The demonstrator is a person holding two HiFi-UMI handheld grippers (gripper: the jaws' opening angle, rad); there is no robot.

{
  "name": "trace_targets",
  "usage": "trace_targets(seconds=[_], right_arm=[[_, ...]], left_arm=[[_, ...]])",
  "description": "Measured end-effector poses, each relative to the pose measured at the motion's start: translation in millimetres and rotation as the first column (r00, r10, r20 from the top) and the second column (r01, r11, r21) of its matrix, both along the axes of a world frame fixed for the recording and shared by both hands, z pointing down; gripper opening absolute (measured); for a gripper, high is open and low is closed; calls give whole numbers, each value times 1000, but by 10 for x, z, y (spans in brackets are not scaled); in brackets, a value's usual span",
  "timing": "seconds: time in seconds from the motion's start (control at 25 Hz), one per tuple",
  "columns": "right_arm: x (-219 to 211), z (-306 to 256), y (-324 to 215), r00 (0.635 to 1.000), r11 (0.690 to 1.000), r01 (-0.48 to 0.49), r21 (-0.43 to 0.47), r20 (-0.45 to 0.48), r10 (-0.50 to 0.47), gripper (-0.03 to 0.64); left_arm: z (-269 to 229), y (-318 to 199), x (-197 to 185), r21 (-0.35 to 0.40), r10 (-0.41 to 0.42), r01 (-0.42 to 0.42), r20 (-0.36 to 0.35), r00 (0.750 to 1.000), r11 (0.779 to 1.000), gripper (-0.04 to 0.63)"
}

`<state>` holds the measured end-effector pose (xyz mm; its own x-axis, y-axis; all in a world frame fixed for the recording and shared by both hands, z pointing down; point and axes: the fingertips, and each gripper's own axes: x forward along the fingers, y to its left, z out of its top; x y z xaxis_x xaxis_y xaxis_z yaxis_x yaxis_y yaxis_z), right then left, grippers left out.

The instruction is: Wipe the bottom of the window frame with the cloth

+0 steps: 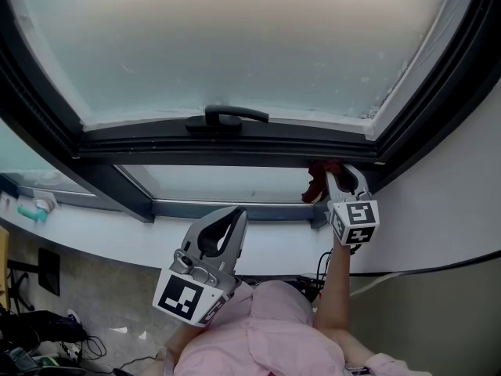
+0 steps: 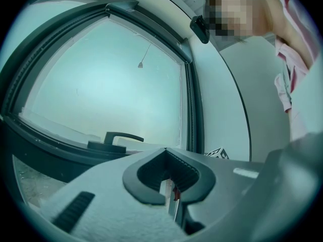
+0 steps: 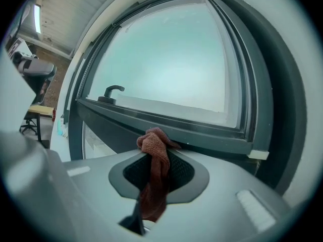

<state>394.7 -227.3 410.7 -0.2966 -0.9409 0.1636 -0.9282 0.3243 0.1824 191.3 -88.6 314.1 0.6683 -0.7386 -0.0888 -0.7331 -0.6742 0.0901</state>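
- At the right end of the frame's (image 1: 258,151) bottom rail, close to the corner, the right gripper (image 1: 338,172) holds the cloth (image 1: 316,182) up against the dark metal.
- Its fingers are clamped on the cloth: the right gripper view shows the red-brown fabric (image 3: 151,185) running down between them, with a bunched knot standing proud of the tips.
- That knot overlaps the rail (image 3: 202,135) in the right gripper view and looks to be touching it, though firm contact cannot be confirmed.
- The left gripper (image 1: 235,214) hangs lower and to the left, below the sill and well apart from the cloth.
- Its fingers are pressed together with nothing between them; only a thin slit shows in the left gripper view (image 2: 169,158).
- The handle (image 1: 227,117) sits on the rail about midway along, well to the left of the cloth.
- Step in hand, as a judgement: the wipe is at its start or at one end of a pass, since the cloth is parked at the right corner and the whole rail stretches away to the left.
- The next move calls for a steady sideways sweep to the left along the rail, with the knot pressed to the metal and the grip kept tight so the cloth does not slip out.
- Near the handle the sweep will likely need to dip under or around its base so the gripper does not knock it.
- The left gripper has no part in this; it only needs to keep out of the sweep's path.
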Motion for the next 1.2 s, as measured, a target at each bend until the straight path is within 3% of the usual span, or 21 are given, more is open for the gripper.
trace_targets(seconds=[0.52,0.8,1.2], right_arm=[[434,8,19,992,992,-124,-4,29,124,67],[814,24,36,966,968,-250,-17,67,250,67],[1090,32,57,945,949,-314,-11,94,313,67]], left_arm=[[2,-27,-31,-1,-1,1,1,1000,1000,-3],[-1,-67,-113,-1,-19,19,2,1000,1000,-3],[4,-96,-190,-3,-40,40,6,999,999,-3]])
